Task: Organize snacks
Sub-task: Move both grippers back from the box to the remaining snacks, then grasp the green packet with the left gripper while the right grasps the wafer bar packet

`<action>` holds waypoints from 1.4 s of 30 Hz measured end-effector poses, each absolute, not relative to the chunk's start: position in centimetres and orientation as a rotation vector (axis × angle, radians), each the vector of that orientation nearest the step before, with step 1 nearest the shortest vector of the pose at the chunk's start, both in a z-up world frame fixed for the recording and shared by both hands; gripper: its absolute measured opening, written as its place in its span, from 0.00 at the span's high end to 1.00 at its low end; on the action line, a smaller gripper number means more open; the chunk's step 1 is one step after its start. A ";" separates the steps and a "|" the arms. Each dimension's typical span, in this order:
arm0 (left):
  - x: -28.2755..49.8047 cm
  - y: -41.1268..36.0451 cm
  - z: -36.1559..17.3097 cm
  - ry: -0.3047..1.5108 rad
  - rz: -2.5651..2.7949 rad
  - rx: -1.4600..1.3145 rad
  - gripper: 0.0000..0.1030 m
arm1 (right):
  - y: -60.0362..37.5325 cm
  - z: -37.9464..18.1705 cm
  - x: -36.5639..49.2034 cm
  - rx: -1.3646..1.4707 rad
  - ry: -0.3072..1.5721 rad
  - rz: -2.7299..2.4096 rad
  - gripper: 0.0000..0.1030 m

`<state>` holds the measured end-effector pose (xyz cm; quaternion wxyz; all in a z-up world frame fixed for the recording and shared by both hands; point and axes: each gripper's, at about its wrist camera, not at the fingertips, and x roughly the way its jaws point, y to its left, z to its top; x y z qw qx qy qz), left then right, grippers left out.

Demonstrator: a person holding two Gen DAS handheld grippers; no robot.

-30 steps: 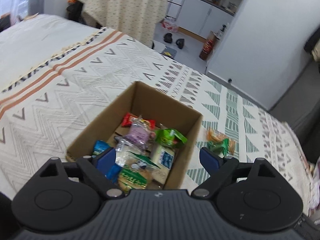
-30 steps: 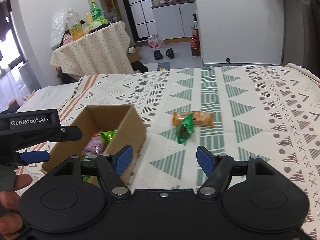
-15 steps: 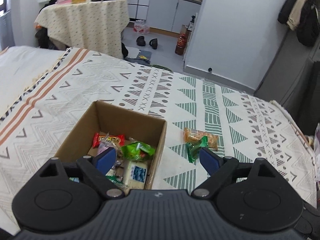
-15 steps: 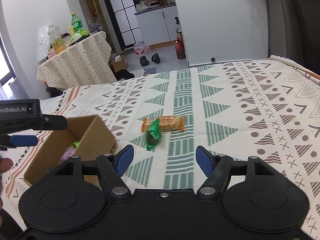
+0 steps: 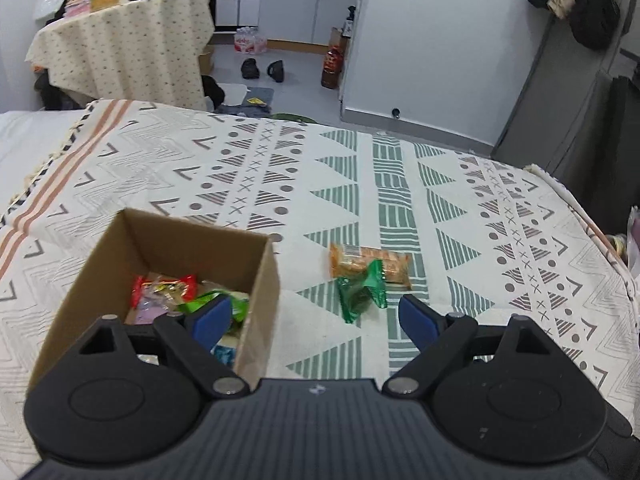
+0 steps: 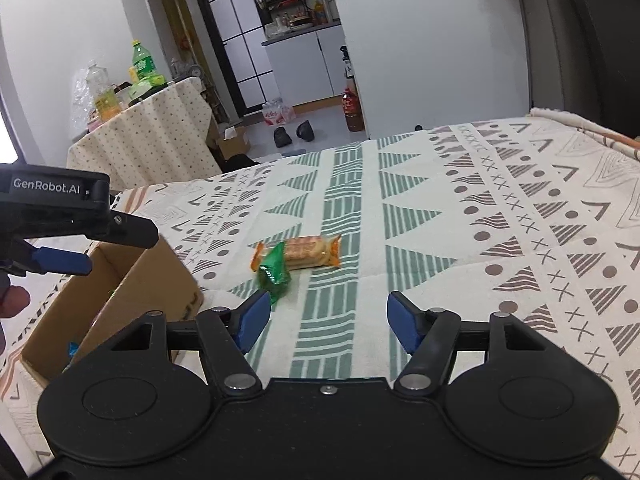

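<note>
Right gripper [image 6: 325, 319]: blue-padded jaws spread wide, empty, touching nothing. Left gripper [image 5: 316, 319]: likewise spread, empty, over brown cardboard box [image 5: 260, 280] of snacks. Crinkled green foil packet [image 6: 274, 276] lay just ahead-left of the right gripper, overlapping orange biscuit wrapper [image 6: 312, 254]. Advice: descend squarely, pinch the green packet alone.

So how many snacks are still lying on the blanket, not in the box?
2: an orange packet and a green packet touching its front, both right of the cardboard box. None looks hidden.
</note>
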<state>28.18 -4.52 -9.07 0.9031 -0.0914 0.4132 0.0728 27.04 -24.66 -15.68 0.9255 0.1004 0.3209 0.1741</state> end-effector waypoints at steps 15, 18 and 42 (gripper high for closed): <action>31.9 -6.7 -11.4 0.884 0.133 -0.167 0.15 | -25.9 -18.0 31.1 0.265 0.700 0.348 0.40; 32.5 -6.9 -12.0 0.892 0.124 -0.174 0.16 | -26.2 -18.3 32.0 0.267 0.704 0.345 0.41; 36.7 -6.4 -18.2 0.948 0.073 -0.304 0.44 | -23.4 -21.3 37.6 0.203 0.707 0.474 0.57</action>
